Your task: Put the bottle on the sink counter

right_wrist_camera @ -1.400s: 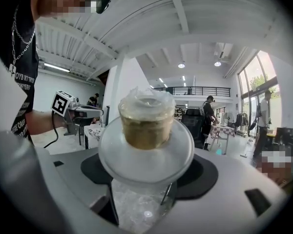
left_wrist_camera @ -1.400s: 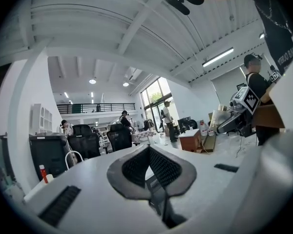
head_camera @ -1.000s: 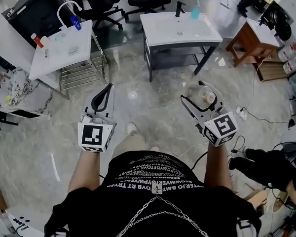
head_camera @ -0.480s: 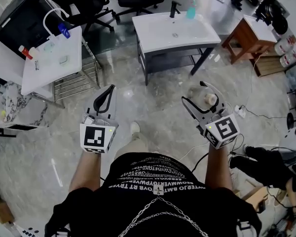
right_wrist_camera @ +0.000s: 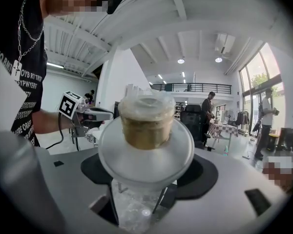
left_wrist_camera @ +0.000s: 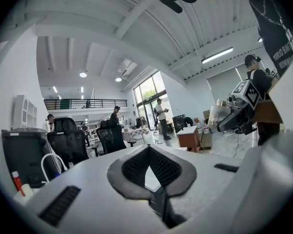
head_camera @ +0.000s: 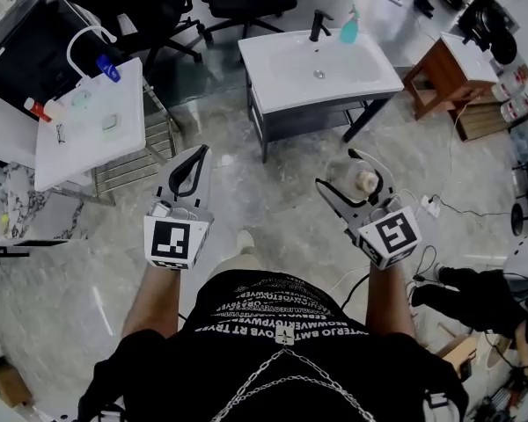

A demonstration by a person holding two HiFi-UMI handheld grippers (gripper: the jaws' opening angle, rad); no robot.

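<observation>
Head view puts the sink counter (head_camera: 361, 70) ahead of me, white-topped, with a black faucet (head_camera: 318, 26) and a teal dispenser (head_camera: 348, 26) standing along its far edge. I take everything else from that counter.

My right gripper (head_camera: 341, 172) hangs on my side of the counter's front edge, over the marbled floor (head_camera: 273, 192) and roughly in line with the counter's right front leg. It is well apart from the counter top. The bottle (head_camera: 363, 180) sits between its two jaws, so it is off the counter and up in the air on the near side of it.

In the right gripper view the bottle fills the middle of the picture. It has a clear, crinkled body low down, a wide pale shoulder, and a tan cap at the top. A black pad lies against the clear body on each side, so this claw is clamped on the bottle with its jaws standing wide around it.

My left gripper (head_camera: 194, 155) is also short of the counter, off towards its left front corner and above the floor. The left gripper view shows its jaws brought together at the tips with nothing between them.
</observation>
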